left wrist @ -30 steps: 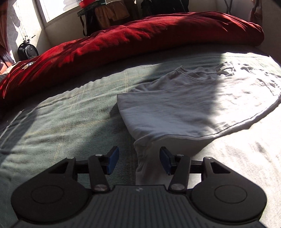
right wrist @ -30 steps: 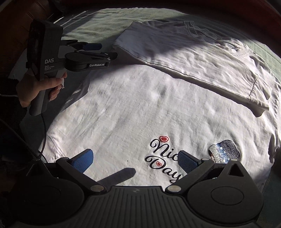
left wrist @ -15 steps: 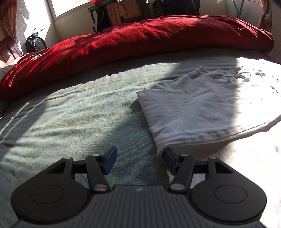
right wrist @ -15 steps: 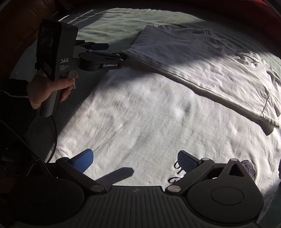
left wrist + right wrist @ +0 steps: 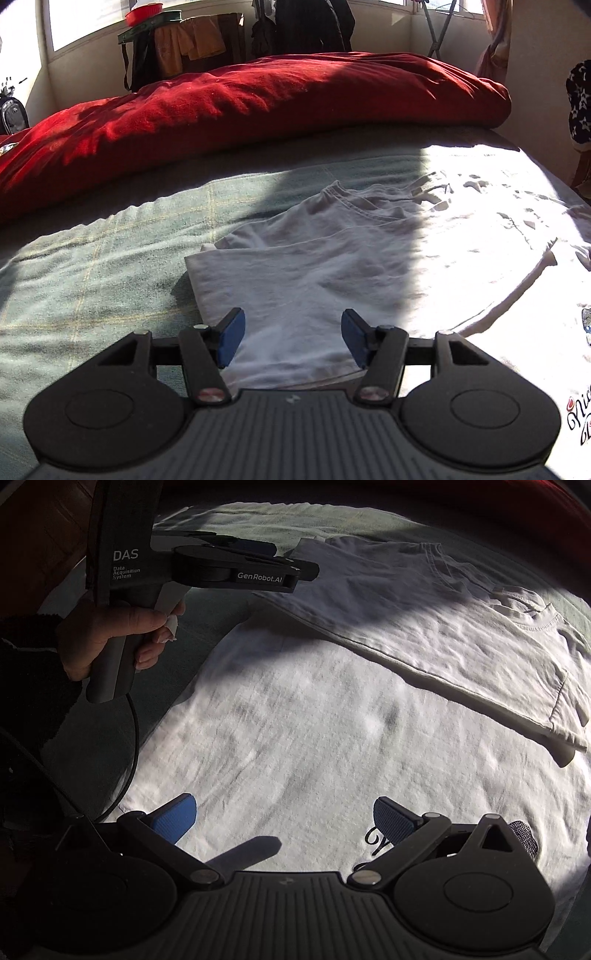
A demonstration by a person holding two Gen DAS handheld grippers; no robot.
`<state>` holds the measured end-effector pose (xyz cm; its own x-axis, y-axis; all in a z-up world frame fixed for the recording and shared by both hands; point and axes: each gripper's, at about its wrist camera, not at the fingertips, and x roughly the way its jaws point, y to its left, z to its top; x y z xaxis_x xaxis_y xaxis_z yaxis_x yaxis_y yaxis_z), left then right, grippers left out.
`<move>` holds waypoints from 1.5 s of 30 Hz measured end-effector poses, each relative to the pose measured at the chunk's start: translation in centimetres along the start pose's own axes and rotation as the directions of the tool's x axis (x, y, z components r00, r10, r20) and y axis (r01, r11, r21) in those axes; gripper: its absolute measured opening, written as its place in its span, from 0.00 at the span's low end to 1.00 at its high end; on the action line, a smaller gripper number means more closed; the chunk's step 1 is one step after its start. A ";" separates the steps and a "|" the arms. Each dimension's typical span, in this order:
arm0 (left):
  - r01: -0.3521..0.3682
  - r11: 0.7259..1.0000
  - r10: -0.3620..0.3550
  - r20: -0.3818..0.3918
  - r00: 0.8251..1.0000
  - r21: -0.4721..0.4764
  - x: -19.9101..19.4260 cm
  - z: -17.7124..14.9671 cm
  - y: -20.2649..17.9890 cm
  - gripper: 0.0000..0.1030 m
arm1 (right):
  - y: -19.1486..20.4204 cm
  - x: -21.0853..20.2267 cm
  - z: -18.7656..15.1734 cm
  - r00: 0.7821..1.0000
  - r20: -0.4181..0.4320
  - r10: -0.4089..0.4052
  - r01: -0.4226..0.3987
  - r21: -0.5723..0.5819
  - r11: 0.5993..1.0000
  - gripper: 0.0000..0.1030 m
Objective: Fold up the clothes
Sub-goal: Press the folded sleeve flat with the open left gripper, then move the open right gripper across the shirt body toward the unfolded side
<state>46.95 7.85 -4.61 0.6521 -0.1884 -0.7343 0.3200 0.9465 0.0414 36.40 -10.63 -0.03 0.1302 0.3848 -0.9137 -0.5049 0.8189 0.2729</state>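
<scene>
Spread flat across the grey-green checked bed cover [image 5: 92, 266]: a white cotton T-shirt with black cursive lettering and small red hearts on its front [image 5: 314, 738], mostly in bright sunlight, faintly creased. Folded over along its far side, a long flap of the same shirt [image 5: 314, 266], lying as a neat band with a straight stitched hem, the ribbed neckband showing near its far end and a short sleeve tucked at the right-hand end in the right wrist view. Half in shadow, half in glare. Beyond it, along the far edge of the bed, a bulky rumpled red duvet [image 5: 258, 96].

Left hand-held gripper [image 5: 291, 338] low over the near corner of the folded flap, blue pads spread, having just been opening, white cloth lying between them but neither pad pressing it. Gripped by a person's hand [image 5: 110, 635] around its dark handle.

Right hand-held gripper [image 5: 284, 819] above the shirt's printed front, blue pads spread wide, nothing pinched, only flat cloth beneath.
</scene>
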 end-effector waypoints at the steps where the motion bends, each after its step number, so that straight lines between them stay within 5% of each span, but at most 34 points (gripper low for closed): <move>1: 0.000 1.000 0.000 -0.032 0.999 0.007 0.4 -0.8 -0.2 0.58 | -0.1 0.0 -0.1 1.000 0.000 -0.001 0.001 0.002 1.000 1.00; 4: 0.011 1.000 -0.010 -0.053 0.999 0.016 0.2 -2.3 -0.2 0.58 | -1.0 0.1 -0.3 1.000 -0.003 -0.006 0.006 0.021 1.000 1.00; 12: 0.005 0.999 -0.006 -0.013 1.000 -0.034 0.2 1.5 1.3 0.58 | -4.1 -0.4 -0.3 0.999 0.040 -0.010 0.006 0.086 0.996 1.00; 20: 0.018 0.998 -0.018 -0.012 1.000 -0.068 1.3 2.7 0.7 0.58 | -12.5 -1.8 1.1 0.983 0.153 -0.099 0.057 0.260 0.964 1.00; 29: 0.002 0.999 -0.003 -0.042 0.999 -0.042 1.8 3.7 0.0 0.58 | -21.7 -0.8 -0.1 0.965 0.249 -0.089 -0.052 0.511 0.858 0.81; 36: 0.011 1.000 -0.011 -0.062 0.998 -0.010 2.6 4.5 -1.1 0.58 | -25.7 -1.0 -1.7 0.922 0.380 -0.079 -0.198 0.635 0.747 0.76; 39: 0.024 1.000 -0.023 -0.071 0.997 0.007 2.6 4.8 -1.7 0.58 | -27.1 -0.7 -1.9 0.905 0.415 -0.092 -0.238 0.674 0.699 0.62; 41: 0.032 0.999 -0.032 -0.081 0.996 0.010 2.6 4.7 -1.9 0.58 | -27.2 -0.7 -1.6 0.907 0.404 -0.120 -0.205 0.673 0.711 0.49; 43: 0.040 0.999 -0.039 -0.093 0.995 0.009 2.5 4.5 -2.1 0.58 | -26.9 -0.7 -1.2 0.915 0.371 -0.160 -0.143 0.666 0.732 0.23; 45: 0.046 0.999 -0.045 -0.101 0.994 0.006 2.5 4.3 -2.1 0.58 | -26.9 -0.9 -1.3 0.918 0.352 -0.185 -0.105 0.663 0.742 0.12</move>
<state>50.81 4.25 -3.60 0.5640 -0.2030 -0.8004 0.3533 0.9354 0.0117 48.80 -33.55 -6.94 0.5131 0.3514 -0.7831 0.1775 0.8492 0.4974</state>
